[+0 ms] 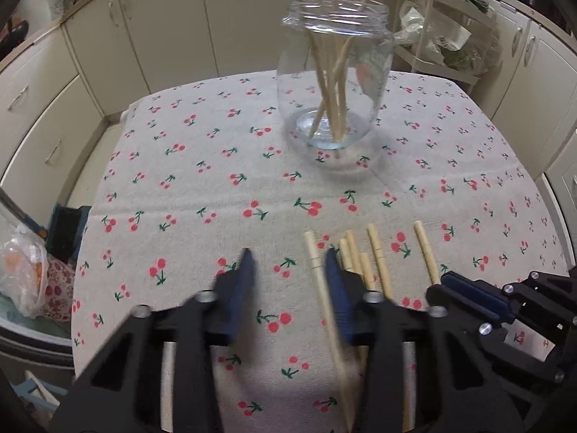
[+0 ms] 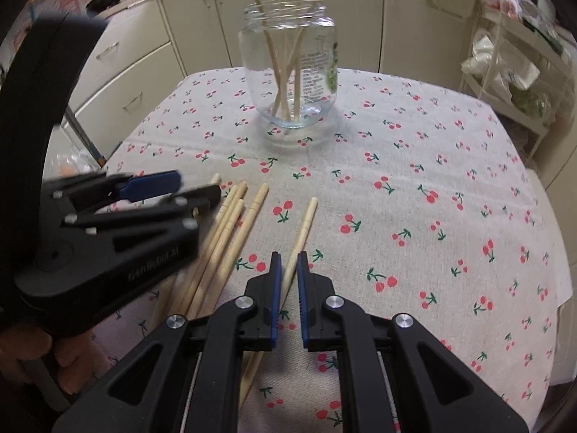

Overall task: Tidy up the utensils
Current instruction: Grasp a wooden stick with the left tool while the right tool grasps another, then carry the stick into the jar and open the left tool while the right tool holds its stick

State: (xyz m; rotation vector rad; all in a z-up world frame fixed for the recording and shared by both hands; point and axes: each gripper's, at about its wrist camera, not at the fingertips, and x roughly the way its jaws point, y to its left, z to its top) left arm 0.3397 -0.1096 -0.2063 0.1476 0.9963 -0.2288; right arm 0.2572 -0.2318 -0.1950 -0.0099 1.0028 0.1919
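While several chopsticks already stood in the glass jar [image 2: 288, 68], the right gripper [image 2: 288, 263] straddled a lone chopstick [image 2: 305, 223], jaws narrowly parted, seemingly not yet pinching. The left gripper [image 1: 288, 263] gaped empty beside the loose bundle [image 2: 230, 223]; closing and lifting came next.

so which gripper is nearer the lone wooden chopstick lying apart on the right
Right. The right gripper straddles the lone wooden chopstick; the left gripper sits over the bundle beside it.

Left gripper [image 1: 290, 263] open beside chopsticks [image 1: 377, 252] lying near side of jar [image 1: 333, 72]; one chopstick [image 1: 321, 288] touching finger.
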